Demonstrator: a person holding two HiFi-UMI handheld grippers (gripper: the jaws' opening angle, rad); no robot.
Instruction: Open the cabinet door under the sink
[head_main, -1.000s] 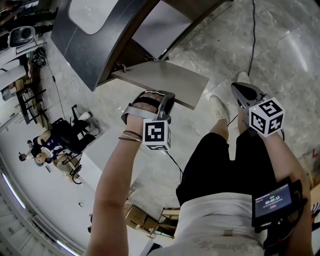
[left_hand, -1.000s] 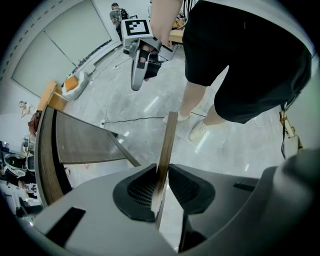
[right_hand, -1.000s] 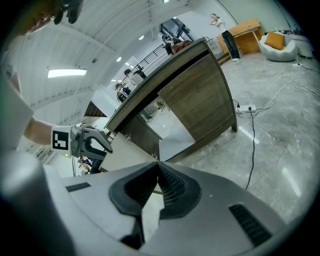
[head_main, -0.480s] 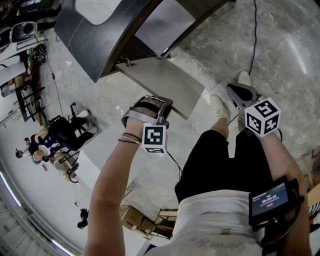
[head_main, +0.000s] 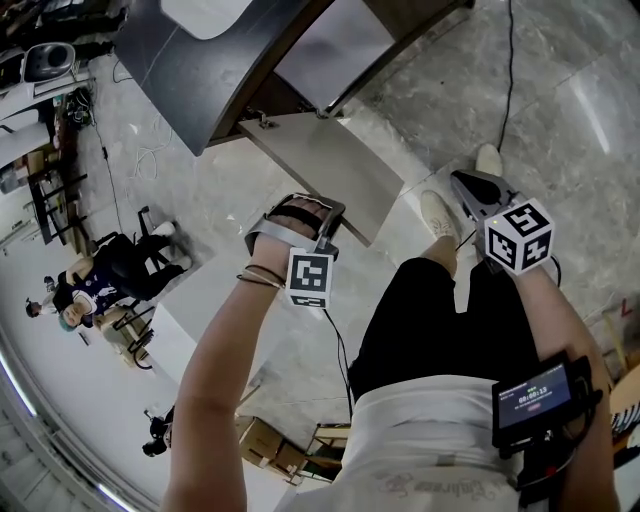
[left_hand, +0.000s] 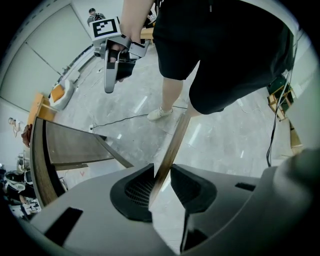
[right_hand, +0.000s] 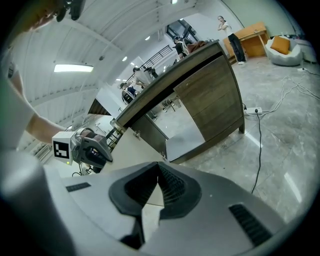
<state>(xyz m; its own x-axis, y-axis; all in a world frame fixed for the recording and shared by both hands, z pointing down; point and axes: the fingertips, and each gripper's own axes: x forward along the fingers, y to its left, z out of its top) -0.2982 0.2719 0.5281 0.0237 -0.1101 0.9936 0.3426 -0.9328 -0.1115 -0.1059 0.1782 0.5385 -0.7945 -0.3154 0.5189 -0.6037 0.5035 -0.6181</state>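
The cabinet door under the dark counter with its white sink stands swung wide open, its free edge towards me. My left gripper points straight down over that edge. In the left gripper view the door's thin wooden edge runs between the jaws of the left gripper and both pads touch it; these jaws have just been opening a little. My right gripper hangs apart to the right of the door, above my shoes. Its jaws are shut with nothing in them and face the open door.
A black cable runs over the marble floor right of the cabinet. My legs and shoes stand just right of the open door. A white low block lies at the left, with seated people beyond it and cardboard boxes behind me.
The door has swung further out from the cabinet with my left gripper on its edge. Both grippers have drifted slightly towards me.
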